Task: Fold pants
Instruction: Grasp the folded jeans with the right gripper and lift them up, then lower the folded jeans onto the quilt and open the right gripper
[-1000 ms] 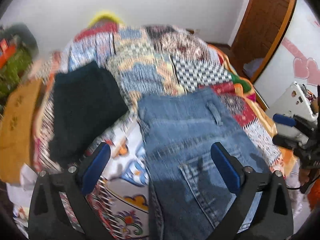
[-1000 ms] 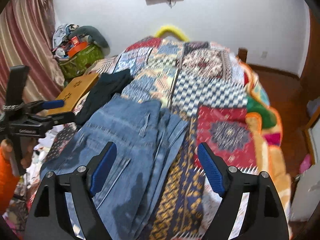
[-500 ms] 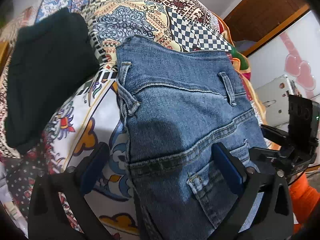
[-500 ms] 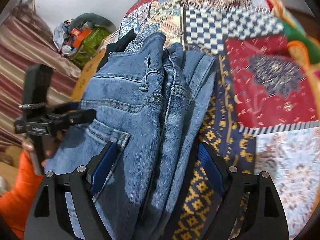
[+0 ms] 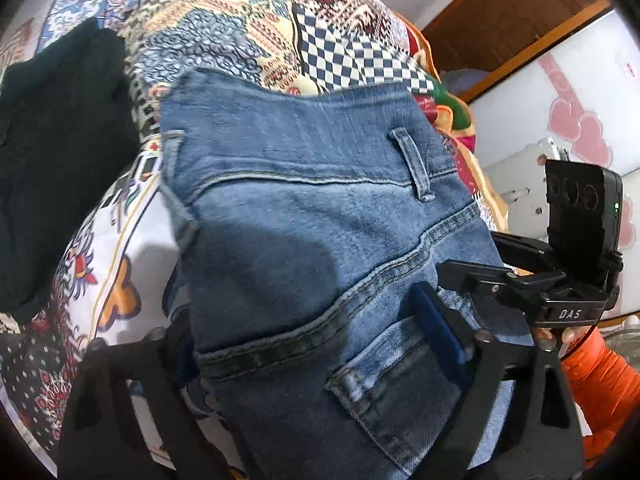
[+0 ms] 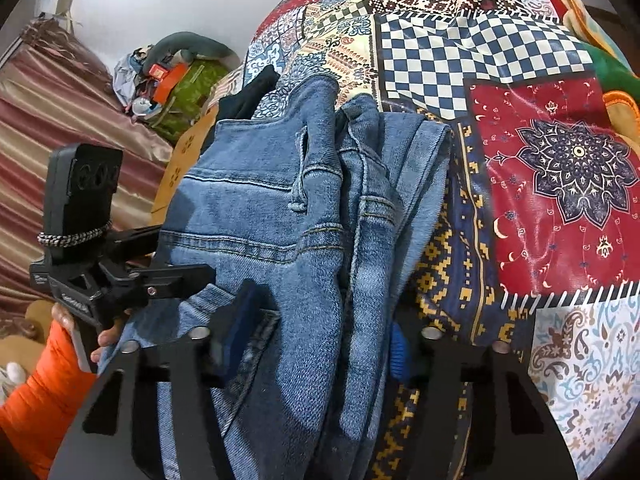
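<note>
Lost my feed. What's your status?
Both grippers open around jeans. Jeans folded on quilt. Black garment alongside, clear.

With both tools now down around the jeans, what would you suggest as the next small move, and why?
Probably close both tools on the denim. The left tool straddles the jeans near the back pocket, one finger on each side of the cloth, and the right tool straddles the bunched layers the same way. Both look open, so nothing is gripped yet for the fold.

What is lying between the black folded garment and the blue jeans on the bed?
In the left wrist view, only a strip of the patterned bedspread separates the black garment from the jeans; nothing else lies there.
</note>
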`<action>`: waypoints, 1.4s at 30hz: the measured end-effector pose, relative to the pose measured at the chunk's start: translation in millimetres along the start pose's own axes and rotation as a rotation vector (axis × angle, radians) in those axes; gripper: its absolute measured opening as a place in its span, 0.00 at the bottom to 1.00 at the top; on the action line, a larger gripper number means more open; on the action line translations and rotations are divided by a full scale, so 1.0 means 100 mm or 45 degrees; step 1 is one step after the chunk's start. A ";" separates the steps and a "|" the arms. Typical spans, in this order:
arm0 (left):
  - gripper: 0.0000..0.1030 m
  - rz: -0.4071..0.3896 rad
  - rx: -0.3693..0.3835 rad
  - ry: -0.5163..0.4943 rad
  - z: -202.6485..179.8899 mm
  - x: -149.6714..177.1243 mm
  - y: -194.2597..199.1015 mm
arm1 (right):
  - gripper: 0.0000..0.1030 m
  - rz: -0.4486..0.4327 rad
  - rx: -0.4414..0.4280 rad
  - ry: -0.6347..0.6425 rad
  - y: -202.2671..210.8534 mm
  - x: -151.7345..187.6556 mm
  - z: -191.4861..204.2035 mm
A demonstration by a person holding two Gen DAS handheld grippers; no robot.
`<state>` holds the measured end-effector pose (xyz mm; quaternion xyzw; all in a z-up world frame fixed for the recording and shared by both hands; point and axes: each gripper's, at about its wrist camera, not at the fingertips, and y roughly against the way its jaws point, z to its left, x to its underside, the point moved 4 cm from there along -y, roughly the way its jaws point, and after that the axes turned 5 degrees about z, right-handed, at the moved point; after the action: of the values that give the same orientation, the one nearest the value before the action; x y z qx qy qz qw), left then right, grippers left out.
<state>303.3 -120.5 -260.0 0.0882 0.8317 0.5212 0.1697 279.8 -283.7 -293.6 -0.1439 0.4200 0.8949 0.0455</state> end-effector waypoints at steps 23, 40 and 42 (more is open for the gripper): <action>0.55 -0.587 -0.215 -0.050 -0.20 0.32 1.58 | 0.21 -0.221 0.082 0.405 0.54 -0.22 1.18; 0.55 -0.797 -0.412 0.175 1.27 -0.30 2.21 | 0.20 -0.233 0.018 0.611 -0.38 -1.61 2.14; 0.55 -0.781 -0.405 0.210 1.51 -0.45 2.12 | 0.20 -0.205 0.028 0.604 -0.56 -1.74 2.13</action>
<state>395.2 84.5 -121.8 -0.2355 0.7389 0.5743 0.2621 410.2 -77.6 -154.8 -0.3823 0.4159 0.8250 0.0182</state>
